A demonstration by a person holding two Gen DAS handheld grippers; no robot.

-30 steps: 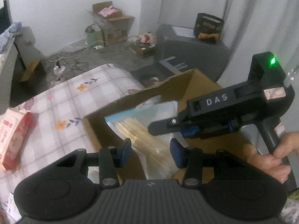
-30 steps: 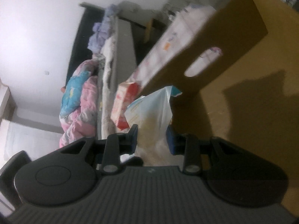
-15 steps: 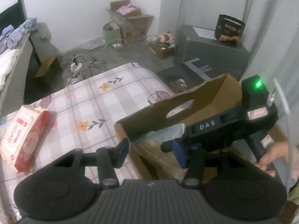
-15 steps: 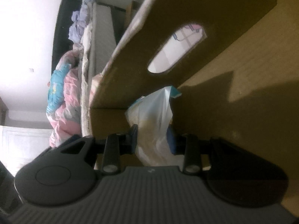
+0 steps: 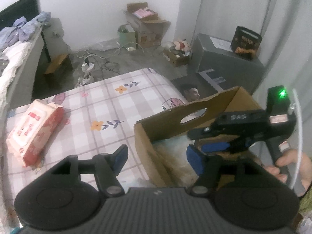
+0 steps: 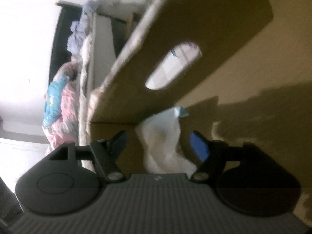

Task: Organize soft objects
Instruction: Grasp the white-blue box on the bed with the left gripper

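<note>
Both hand-held gripper jaws opening, nothing gripped; bag [image 6: 165, 134] loose in box [image 5: 169, 117], wipes pack [image 5: 35, 130] beside

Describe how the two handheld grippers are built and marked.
Both are matte black plastic with ribbed tops, round side discs and blue-padded fingers. The right gripper bears white "DAS" lettering, a green light and a pistol handle; the left gripper looks alike.
</note>
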